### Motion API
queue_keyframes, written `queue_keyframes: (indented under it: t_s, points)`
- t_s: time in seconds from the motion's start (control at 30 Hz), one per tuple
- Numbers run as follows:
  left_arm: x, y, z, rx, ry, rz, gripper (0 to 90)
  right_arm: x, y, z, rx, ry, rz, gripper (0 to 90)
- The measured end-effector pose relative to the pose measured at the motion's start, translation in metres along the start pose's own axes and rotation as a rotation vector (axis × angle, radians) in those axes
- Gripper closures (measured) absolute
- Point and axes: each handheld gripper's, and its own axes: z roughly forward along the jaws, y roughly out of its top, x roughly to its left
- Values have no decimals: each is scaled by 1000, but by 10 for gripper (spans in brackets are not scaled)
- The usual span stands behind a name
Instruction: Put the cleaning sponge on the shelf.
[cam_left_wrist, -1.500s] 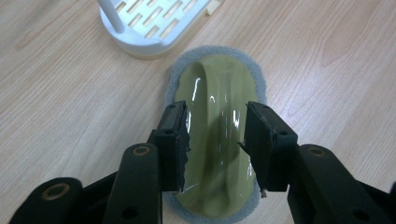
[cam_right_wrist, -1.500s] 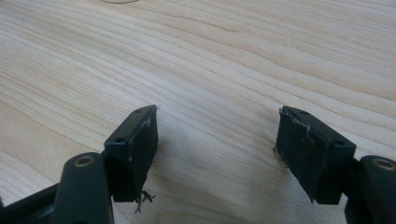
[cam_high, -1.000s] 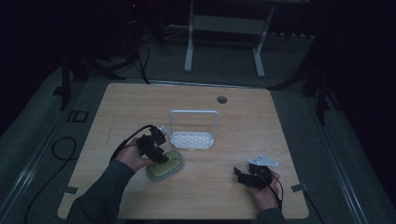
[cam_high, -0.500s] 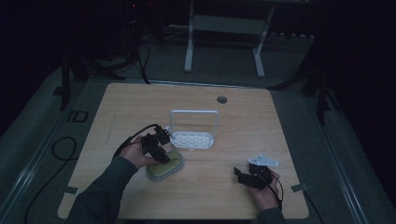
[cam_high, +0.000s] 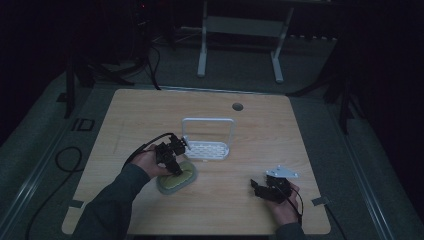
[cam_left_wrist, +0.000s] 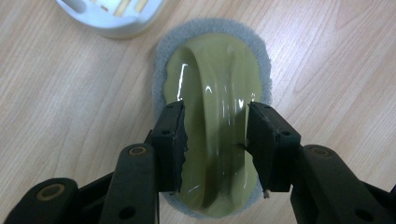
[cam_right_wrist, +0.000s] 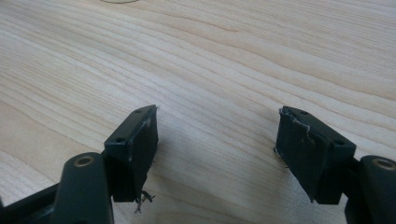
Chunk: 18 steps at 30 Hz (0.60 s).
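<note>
An olive-green scrubber (cam_left_wrist: 215, 60) with a glossy raised handle and a grey sponge rim lies flat on the wooden table (cam_high: 280, 135). My left gripper (cam_left_wrist: 215, 109) is open and held low over it, one jaw on each side of the handle ridge, with a small gap at each pad. In the high view the left gripper (cam_high: 175, 166) is over the scrubber (cam_high: 184, 179), just in front of a white holder (cam_high: 207, 148). My right gripper (cam_right_wrist: 217, 114) is open and empty above bare wood, near the table's front right (cam_high: 257, 188).
The white holder (cam_left_wrist: 112, 18) has a tall loop handle and a perforated base, and stands right behind the scrubber. A round cable hole (cam_high: 237, 106) is at the table's far side. A metal stand (cam_high: 240, 30) is on the floor beyond.
</note>
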Motion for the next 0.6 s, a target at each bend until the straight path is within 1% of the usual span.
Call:
queue_keyframes:
  t_s: [0.13, 0.23, 0.4, 0.6]
  points:
    - [0, 1, 1, 13, -5, 1, 615, 0, 0, 0, 0, 0, 0, 290]
    - [0, 1, 1, 34, -7, 4, 624, 0, 0, 0, 1, 0, 0, 291]
    - [0, 2, 3, 47, -9, 7, 643, 0, 0, 0, 1, 0, 0, 291]
    - [0, 3, 4, 54, -11, 11, 643, 0, 0, 0, 0, 0, 0, 291]
